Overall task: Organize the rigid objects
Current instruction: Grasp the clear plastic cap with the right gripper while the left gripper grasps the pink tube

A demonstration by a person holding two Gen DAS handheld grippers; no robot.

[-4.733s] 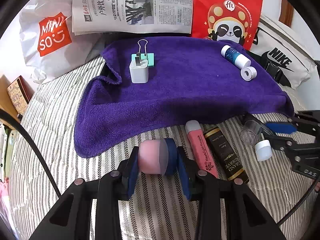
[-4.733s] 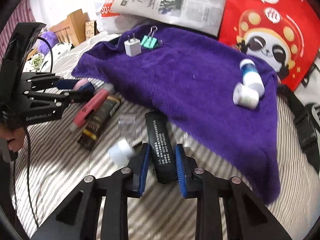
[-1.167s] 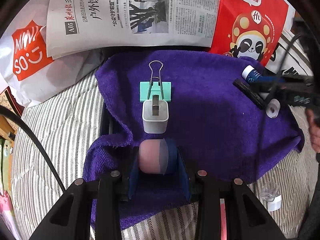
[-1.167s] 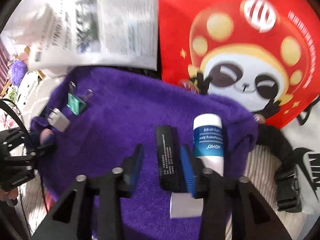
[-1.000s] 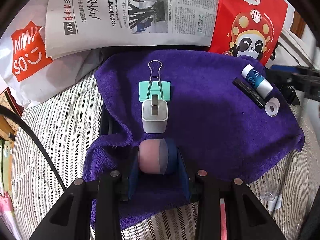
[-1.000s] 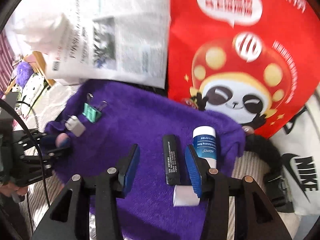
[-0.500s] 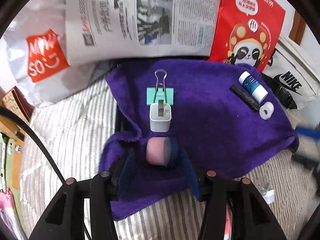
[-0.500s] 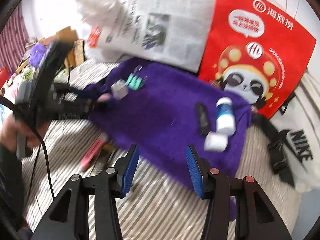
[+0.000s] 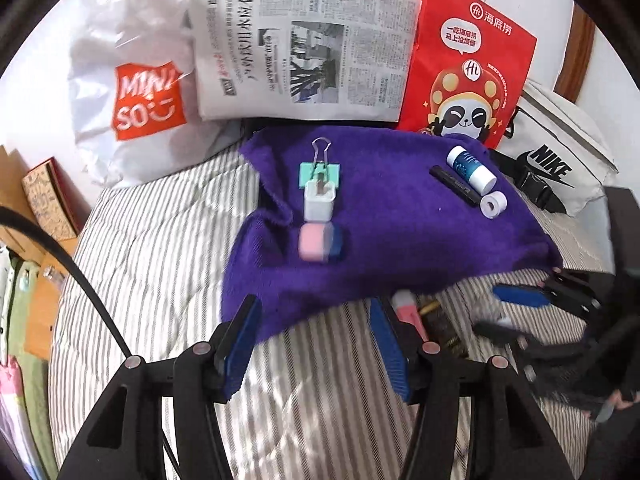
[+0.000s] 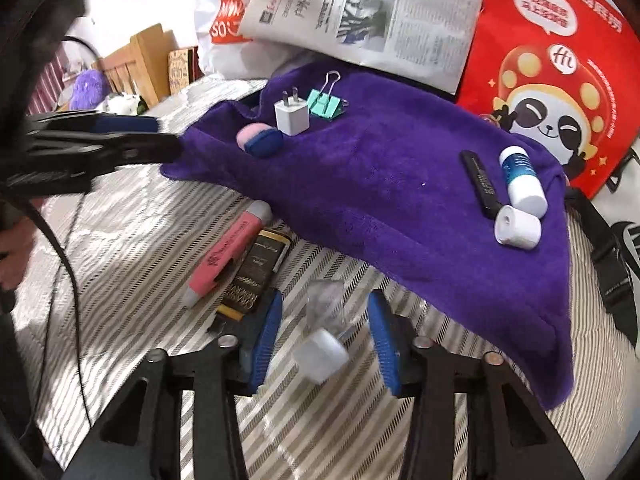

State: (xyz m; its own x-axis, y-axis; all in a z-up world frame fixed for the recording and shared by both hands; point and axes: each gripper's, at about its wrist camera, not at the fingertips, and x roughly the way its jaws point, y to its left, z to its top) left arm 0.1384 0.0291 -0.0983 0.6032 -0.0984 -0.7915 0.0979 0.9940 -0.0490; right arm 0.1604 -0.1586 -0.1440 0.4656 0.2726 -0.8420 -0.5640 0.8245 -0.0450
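Note:
On the purple towel (image 9: 400,248) lie a green binder clip (image 9: 320,170), a white charger (image 9: 318,200) and a pink-and-blue round case (image 9: 320,242) in a row. At the towel's right side lie a black tube (image 9: 454,184), a blue-white bottle (image 9: 472,166) and a white roll (image 9: 493,205). My left gripper (image 9: 314,328) hangs over the towel's near edge, jaws opening, nothing between them. My right gripper (image 10: 325,320) is low over the striped sheet, jaws closing around a small clear jar with a white cap (image 10: 322,350); the pads stand apart from it.
A pink tube (image 10: 228,248) and a black-and-gold box (image 10: 256,276) lie on the striped sheet (image 10: 132,240) left of the jar. Behind the towel stand a newspaper (image 9: 304,48), a red panda bag (image 9: 464,64), a white Miniso bag (image 9: 136,92) and a Nike bag (image 9: 560,160).
The left gripper let go of the pink-and-blue case below the charger and drew back. The right gripper left the black tube beside the bottle and came down over the clear jar.

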